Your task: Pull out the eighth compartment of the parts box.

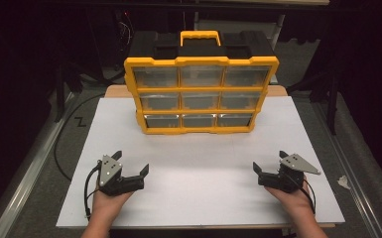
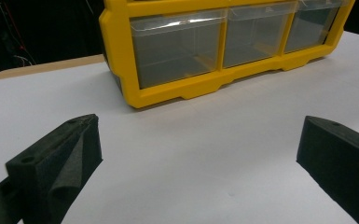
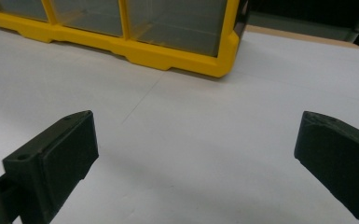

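A yellow and black organiser case (image 1: 201, 94) stands upright at the back of the white table (image 1: 203, 173), its clear drawers in three rows of three, all pushed in. Its bottom drawers (image 2: 179, 49) look empty in the left gripper view, and its lower right corner (image 3: 186, 51) shows in the right gripper view. My left gripper (image 1: 130, 161) rests near the front left of the table, open, nothing between its jaws. My right gripper (image 1: 269, 161) rests near the front right, open and empty too. Both point towards the case, well short of it.
A yellow carry handle (image 1: 199, 37) tops the case. A black cable (image 1: 62, 144) loops on the floor to the left of the table. A small white scrap (image 1: 344, 182) lies on the floor to the right. Dark surroundings lie behind the case.
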A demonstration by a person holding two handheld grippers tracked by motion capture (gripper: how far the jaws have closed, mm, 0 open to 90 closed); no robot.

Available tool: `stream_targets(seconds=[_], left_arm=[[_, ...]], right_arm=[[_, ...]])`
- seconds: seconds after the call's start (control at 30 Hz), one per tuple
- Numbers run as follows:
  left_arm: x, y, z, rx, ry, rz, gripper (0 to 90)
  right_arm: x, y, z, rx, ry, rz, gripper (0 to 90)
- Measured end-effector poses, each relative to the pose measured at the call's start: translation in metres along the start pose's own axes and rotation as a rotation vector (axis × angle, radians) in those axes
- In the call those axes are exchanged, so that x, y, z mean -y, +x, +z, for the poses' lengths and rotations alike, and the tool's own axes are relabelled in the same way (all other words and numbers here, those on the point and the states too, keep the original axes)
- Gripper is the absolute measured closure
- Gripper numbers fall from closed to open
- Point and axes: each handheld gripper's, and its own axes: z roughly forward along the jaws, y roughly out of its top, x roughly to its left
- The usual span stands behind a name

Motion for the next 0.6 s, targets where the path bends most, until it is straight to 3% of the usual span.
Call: stream_targets(seconds=[0.6], left_arm=[[0.001, -0.004, 0.003, 0.019, 0.006, 0.015, 0.3]], right_arm=[[-0.006, -0.002, 0.01, 0.038, -0.039, -0.015, 0.7]])
